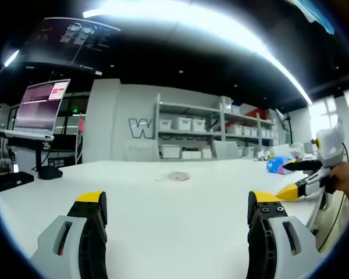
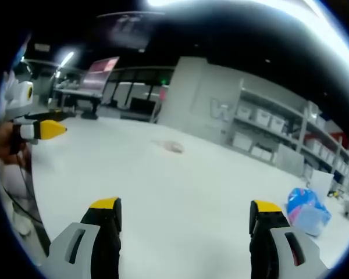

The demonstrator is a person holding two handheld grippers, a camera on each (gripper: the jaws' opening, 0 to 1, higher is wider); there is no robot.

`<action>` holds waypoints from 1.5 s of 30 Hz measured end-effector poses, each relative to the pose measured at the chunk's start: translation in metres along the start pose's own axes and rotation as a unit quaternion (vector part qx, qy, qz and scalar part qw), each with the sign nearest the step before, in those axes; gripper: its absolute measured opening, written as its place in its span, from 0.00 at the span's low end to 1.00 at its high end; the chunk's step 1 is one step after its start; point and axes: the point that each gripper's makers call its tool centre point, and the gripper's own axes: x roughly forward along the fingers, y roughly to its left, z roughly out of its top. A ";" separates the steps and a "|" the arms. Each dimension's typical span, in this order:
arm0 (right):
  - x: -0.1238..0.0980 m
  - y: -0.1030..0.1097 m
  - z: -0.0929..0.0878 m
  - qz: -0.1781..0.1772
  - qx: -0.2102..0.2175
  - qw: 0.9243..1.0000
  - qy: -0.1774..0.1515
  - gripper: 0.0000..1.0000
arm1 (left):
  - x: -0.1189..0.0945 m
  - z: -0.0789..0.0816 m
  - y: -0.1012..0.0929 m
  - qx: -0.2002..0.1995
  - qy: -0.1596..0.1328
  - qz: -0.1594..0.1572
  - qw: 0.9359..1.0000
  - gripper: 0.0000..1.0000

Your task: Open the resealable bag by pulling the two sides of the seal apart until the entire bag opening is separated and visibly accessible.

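Fingers of both your left gripper point(image 1: 175, 209) and right gripper point(image 2: 184, 216) stand spread and empty; the small resealable bag point(image 1: 178, 176) lies untouched, well ahead on the worktop point(image 1: 163, 226). Nothing's begun: reaching, gripping and pulling remain.

smooth matt white table point(image 1: 163, 215), clear crinkled plastic bag point(image 1: 178, 176)

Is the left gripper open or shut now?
Open. The left gripper shows its two yellow-tipped jaws far apart over the white table, with nothing between them.
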 end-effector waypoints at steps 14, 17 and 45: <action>0.005 -0.002 0.002 0.005 -0.048 0.999 0.012 0.92 | -0.002 -0.001 0.000 -0.002 -0.001 0.000 1.000 1.00; 0.006 -0.003 0.003 0.006 -0.061 0.998 0.014 0.92 | -0.002 -0.001 0.000 -0.001 0.000 0.000 1.000 1.00; 0.022 0.001 0.034 0.026 -0.164 0.986 -0.013 0.92 | -0.009 0.000 0.004 -0.003 -0.003 0.006 1.000 1.00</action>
